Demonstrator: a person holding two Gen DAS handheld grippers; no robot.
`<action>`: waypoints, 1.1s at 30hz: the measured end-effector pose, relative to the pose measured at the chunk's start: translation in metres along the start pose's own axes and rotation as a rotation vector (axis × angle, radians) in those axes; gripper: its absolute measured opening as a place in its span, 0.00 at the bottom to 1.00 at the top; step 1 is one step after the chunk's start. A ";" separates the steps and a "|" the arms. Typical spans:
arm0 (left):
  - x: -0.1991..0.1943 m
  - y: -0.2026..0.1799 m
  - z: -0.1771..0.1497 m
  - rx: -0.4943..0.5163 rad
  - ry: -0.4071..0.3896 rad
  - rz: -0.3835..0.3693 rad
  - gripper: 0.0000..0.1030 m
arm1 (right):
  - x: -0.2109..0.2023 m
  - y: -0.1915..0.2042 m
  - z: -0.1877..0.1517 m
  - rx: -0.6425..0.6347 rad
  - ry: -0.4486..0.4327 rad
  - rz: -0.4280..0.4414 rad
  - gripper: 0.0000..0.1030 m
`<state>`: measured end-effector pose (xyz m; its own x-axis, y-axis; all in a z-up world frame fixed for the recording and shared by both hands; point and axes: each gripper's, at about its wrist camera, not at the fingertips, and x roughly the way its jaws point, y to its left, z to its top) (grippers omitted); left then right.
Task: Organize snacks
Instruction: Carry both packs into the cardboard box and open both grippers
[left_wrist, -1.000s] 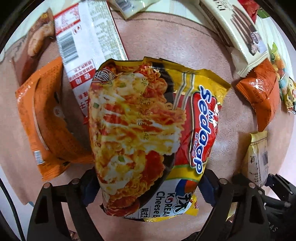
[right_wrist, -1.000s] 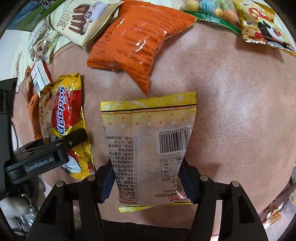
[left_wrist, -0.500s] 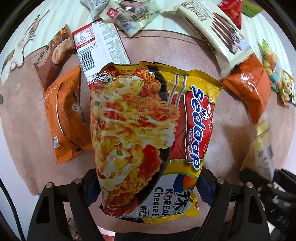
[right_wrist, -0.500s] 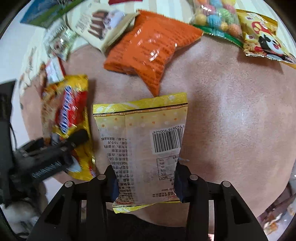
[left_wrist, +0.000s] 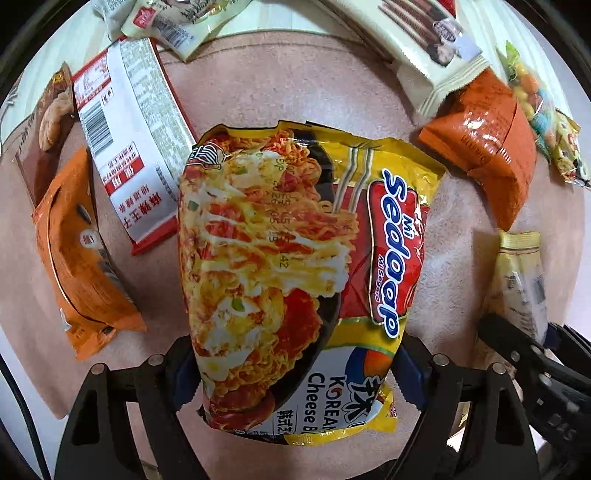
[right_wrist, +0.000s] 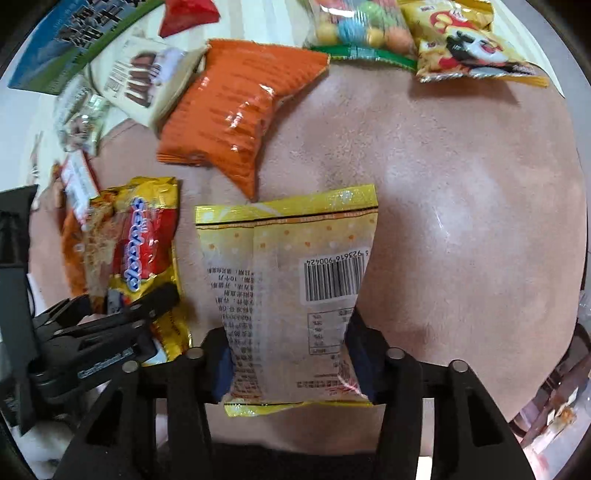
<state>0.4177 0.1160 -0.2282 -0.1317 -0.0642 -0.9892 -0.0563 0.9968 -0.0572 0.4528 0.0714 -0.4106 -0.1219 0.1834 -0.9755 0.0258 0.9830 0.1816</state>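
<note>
My left gripper (left_wrist: 295, 369) points straight down and is shut on the lower end of a yellow and red Sedaap noodle packet (left_wrist: 295, 240), which hangs above the pink round tabletop (left_wrist: 258, 85). My right gripper (right_wrist: 291, 362) holds a pale yellow snack packet (right_wrist: 288, 277), barcode side up. Its blue pads (right_wrist: 223, 365) pinch in the packet's sides, and its jaws are opening slightly with the packet still between them. The noodle packet (right_wrist: 129, 251) also shows at the left of the right wrist view. The yellow packet (left_wrist: 521, 273) shows at the right of the left wrist view.
An orange bag (right_wrist: 236, 114) lies on the pink top (right_wrist: 461, 184) just beyond the yellow packet. A red and white packet (left_wrist: 129, 155) and an orange packet (left_wrist: 74, 258) lie left of the noodles. A cream wafer bag (left_wrist: 424, 37), a candy bag (right_wrist: 358, 29) and a yellow snack bag (right_wrist: 465, 40) ring the far edge.
Both grippers have risen with their packets, so more of the table shows. The right pads have closed in on the yellow packet. The left gripper drifted sideways with the noodles.
</note>
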 end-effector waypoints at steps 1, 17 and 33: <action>-0.013 0.006 -0.001 0.013 -0.019 0.004 0.82 | 0.001 0.004 0.000 -0.009 -0.019 -0.022 0.52; -0.268 0.122 0.116 0.075 -0.353 -0.198 0.82 | -0.174 0.043 -0.021 0.058 -0.365 0.105 0.45; -0.320 0.193 0.467 -0.041 -0.403 -0.121 0.82 | -0.269 0.098 0.222 -0.083 -0.537 0.145 0.45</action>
<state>0.9109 0.3515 0.0144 0.2759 -0.1481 -0.9497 -0.0882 0.9800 -0.1784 0.7082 0.1181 -0.1576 0.3997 0.3104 -0.8625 -0.0762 0.9489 0.3062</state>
